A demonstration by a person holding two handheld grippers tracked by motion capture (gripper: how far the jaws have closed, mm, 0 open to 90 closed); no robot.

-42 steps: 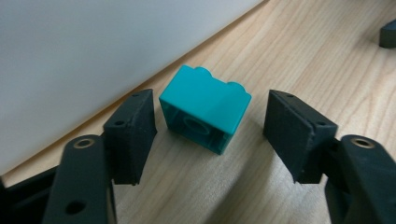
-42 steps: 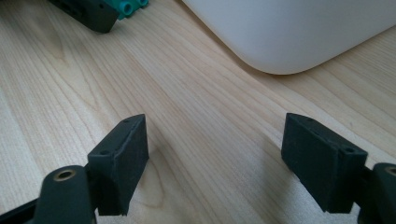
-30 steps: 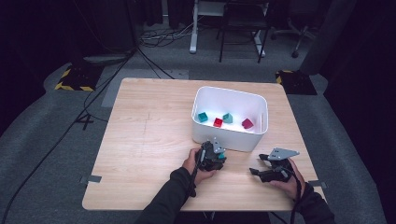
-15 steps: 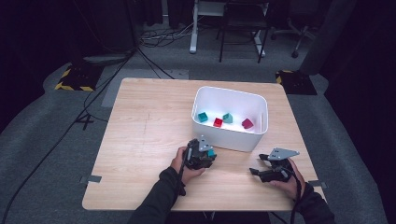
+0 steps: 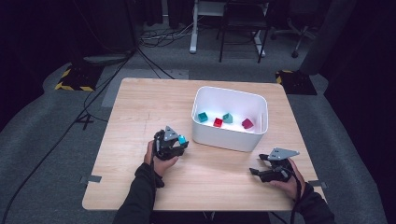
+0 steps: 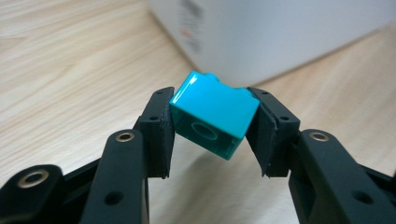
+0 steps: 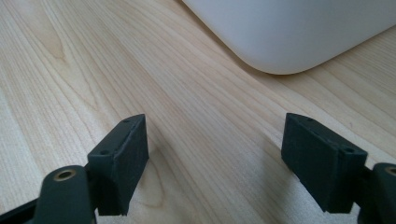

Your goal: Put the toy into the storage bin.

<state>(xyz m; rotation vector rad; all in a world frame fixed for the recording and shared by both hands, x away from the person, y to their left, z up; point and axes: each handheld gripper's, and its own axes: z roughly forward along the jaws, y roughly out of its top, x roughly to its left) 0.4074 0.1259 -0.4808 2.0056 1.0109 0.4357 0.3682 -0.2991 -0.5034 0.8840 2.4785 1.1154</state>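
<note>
My left gripper is shut on a teal brick, pinched tilted between both pads just above the wooden table. The brick hangs left of the white bin, close to its near left corner. Inside the bin lie two teal bricks and two red ones. My right gripper rests low near the table's front right, jaws wide open with only bare wood between them.
The white bin's rounded corner rises just ahead of the right gripper. Chairs and desk legs stand on the floor beyond the table, and cables trail off to the left.
My left gripper has carried the teal brick leftward along the bin's front, away from it. The right gripper has stayed put.
</note>
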